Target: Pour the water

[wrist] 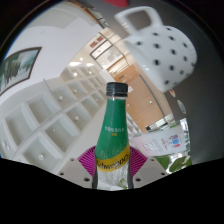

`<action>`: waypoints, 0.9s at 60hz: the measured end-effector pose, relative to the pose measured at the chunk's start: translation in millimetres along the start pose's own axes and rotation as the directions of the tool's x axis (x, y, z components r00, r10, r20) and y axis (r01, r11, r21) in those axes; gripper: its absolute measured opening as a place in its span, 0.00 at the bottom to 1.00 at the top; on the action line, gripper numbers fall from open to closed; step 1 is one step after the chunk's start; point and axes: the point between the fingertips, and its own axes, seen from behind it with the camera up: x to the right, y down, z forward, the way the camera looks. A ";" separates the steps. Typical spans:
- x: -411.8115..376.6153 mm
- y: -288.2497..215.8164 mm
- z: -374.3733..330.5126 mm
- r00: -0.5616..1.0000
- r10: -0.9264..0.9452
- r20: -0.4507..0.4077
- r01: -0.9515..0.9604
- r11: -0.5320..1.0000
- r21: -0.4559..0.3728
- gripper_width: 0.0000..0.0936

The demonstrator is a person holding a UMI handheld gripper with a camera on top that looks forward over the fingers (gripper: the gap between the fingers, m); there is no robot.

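Observation:
A clear plastic bottle point(113, 135) with a green label, a yellow band and a dark green cap stands between my fingers, its cap pointing away from me. My gripper point(112, 160) is shut on the bottle, with the pink pads point(88, 158) pressed against its sides at the yellow band. A white mug with black dots point(160, 48) and a handle hangs tilted above and beyond the bottle's cap. The view is tipped steeply. No water stream shows.
A white shelf unit with square compartments point(50, 110) fills the area left of the bottle. A framed picture point(18, 68) hangs on the wall beyond it. A second clear bottle with a colourful label point(165, 140) lies to the right of my fingers.

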 end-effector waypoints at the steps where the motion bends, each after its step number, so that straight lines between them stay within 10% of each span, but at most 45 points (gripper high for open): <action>1: -4.1 1.9 1.1 1.000 -0.020 0.000 0.020 1.000 -0.007 0.43; 10: -71.3 19.6 -7.5 0.904 -0.427 -0.030 0.425 0.903 -0.063 0.43; 23: -146.2 -33.1 9.4 0.221 -0.961 -0.168 0.971 0.233 -0.050 0.43; 35: -168.7 -156.5 -38.4 -0.479 -0.812 -0.335 0.872 -0.396 -0.288 0.43; 54: -54.3 -290.5 -103.9 -0.663 -0.680 -0.315 0.693 -0.397 -0.602 0.43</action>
